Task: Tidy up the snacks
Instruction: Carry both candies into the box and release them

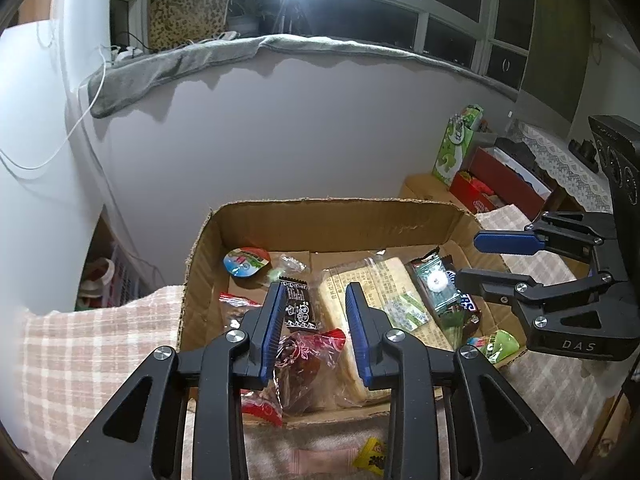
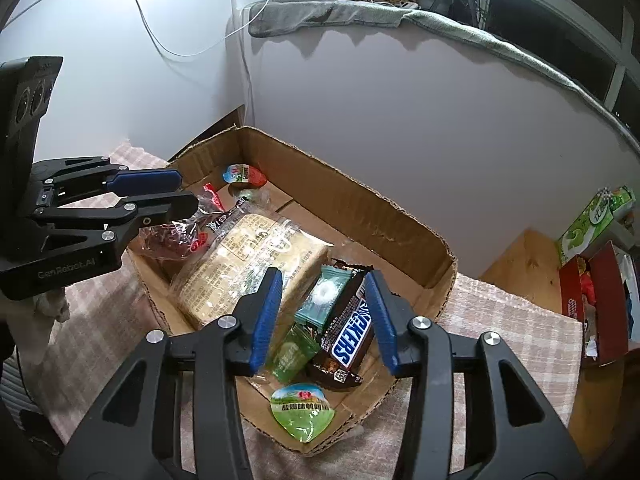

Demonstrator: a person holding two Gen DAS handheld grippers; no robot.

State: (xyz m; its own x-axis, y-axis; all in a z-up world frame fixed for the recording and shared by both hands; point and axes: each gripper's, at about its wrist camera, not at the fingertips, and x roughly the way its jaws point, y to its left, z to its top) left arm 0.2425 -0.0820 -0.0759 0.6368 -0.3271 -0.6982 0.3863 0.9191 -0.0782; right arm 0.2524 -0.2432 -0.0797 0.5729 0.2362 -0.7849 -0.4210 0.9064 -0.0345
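A shallow cardboard box (image 1: 332,216) (image 2: 360,196) on a checked cloth holds several snacks: a big clear-wrapped cracker pack (image 1: 372,300) (image 2: 248,256), a Snickers bar (image 2: 352,328), a teal candy packet (image 2: 324,296) (image 1: 436,284), a dark red-wrapped snack (image 1: 304,364) (image 2: 172,236), a black sachet (image 1: 300,308) and a red-lidded jelly cup (image 1: 246,262) (image 2: 244,174). My left gripper (image 1: 316,292) is open and empty over the box's near left part. My right gripper (image 2: 324,280) is open and empty above the Snickers bar and teal packet.
A yellow candy (image 1: 372,456) lies on the cloth (image 1: 92,340) outside the box's near edge. A green-lidded jelly cup (image 2: 302,408) sits in the box's near corner. A red box (image 2: 600,300) and a green carton (image 2: 592,220) stand to the right. A white wall rises behind.
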